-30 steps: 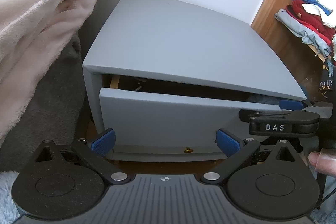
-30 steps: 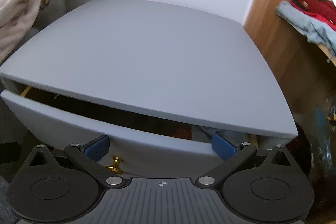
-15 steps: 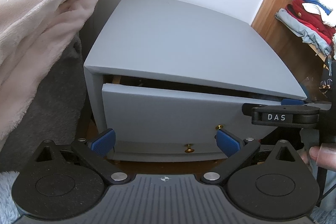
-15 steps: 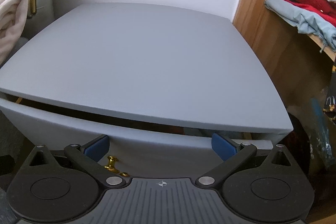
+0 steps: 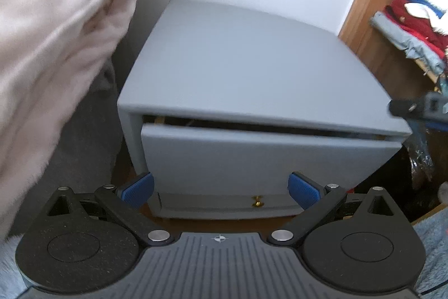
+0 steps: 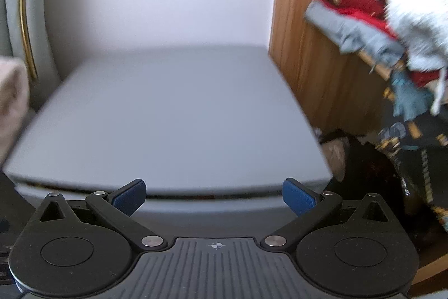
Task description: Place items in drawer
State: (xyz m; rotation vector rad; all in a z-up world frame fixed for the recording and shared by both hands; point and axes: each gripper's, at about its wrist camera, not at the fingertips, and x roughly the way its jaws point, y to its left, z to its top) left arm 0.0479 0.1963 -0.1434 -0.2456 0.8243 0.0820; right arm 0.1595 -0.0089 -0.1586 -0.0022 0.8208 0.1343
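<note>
The grey nightstand stands ahead of me, and its top drawer is pushed in almost flush, leaving a thin dark gap under the top. Whatever is inside the drawer is hidden. Below it, the lower drawer shows a small gold knob. My left gripper hovers open and empty in front of the drawer face. My right gripper is open and empty above the front edge of the nightstand top. Part of the right gripper also shows at the right edge of the left wrist view.
A pink fleece blanket hangs close on the left over a grey fabric surface. A wooden panel stands right of the nightstand, beside a shelf piled with clothes. Dark patterned fabric hangs below it.
The top drawer has slid in from partly open to nearly shut. My right gripper has lifted away from the drawer front, and my left gripper has drawn back a little.
</note>
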